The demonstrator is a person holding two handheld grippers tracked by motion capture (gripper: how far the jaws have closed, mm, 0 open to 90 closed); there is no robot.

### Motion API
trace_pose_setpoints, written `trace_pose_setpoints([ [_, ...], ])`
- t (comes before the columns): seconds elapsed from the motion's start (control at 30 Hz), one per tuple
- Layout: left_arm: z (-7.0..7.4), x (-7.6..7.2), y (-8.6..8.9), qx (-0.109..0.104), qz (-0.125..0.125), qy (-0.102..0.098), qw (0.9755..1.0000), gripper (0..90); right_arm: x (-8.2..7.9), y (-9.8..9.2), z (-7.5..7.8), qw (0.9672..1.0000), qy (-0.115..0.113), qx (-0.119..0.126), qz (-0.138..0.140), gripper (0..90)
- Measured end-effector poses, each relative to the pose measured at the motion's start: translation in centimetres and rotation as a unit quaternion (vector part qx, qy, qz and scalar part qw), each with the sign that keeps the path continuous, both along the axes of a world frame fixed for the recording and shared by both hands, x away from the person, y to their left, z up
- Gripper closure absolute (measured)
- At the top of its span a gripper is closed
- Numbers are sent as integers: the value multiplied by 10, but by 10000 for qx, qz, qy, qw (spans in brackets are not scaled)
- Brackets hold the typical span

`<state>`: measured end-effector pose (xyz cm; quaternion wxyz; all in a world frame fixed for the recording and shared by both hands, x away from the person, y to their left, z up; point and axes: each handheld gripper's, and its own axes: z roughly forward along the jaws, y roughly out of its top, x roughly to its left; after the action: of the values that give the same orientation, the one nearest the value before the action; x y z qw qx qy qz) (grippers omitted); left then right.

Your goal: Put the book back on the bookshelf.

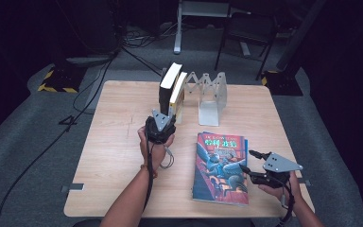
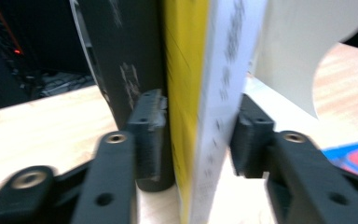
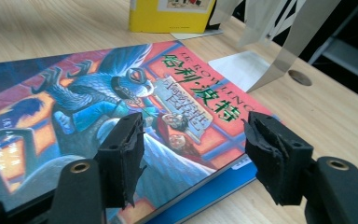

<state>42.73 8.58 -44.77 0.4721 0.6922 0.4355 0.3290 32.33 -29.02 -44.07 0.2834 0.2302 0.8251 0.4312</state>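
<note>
Between my left tongs (image 2: 198, 140), narrowly parted, stands the upright yellow-spined paperback book (image 2: 186, 93), untouched on one side; my right tongs (image 3: 193, 154) gape wide over the flat illustrated blue-covered book (image 3: 98, 107).

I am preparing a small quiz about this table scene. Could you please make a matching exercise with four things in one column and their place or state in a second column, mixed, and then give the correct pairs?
Column one:
1. yellow book
2. illustrated book
3. black book
4. metal book rack

Column two:
A. lies flat on the table, cover up
B. stands between the left gripper's open jaws
C. stretched out behind the flat book, its slots unfilled
D. stands upright at the far left of the row

Pairs: 1-B, 2-A, 3-D, 4-C
</note>
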Motion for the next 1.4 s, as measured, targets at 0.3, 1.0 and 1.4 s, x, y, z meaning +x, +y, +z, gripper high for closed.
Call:
trace_pose_setpoints([
  [0.3,-5,1,0,-50,140,43,9999,741,1,0,-1,10000,7,10,-40,374],
  [1.0,4,43,-27,-227,801,382,9958,739,4,-2,-3,9999,59,-54,-85,376],
  [1.4,4,26,-23,-317,411,298,9982,705,5,-5,-3,9999,80,-54,-138,375],
])
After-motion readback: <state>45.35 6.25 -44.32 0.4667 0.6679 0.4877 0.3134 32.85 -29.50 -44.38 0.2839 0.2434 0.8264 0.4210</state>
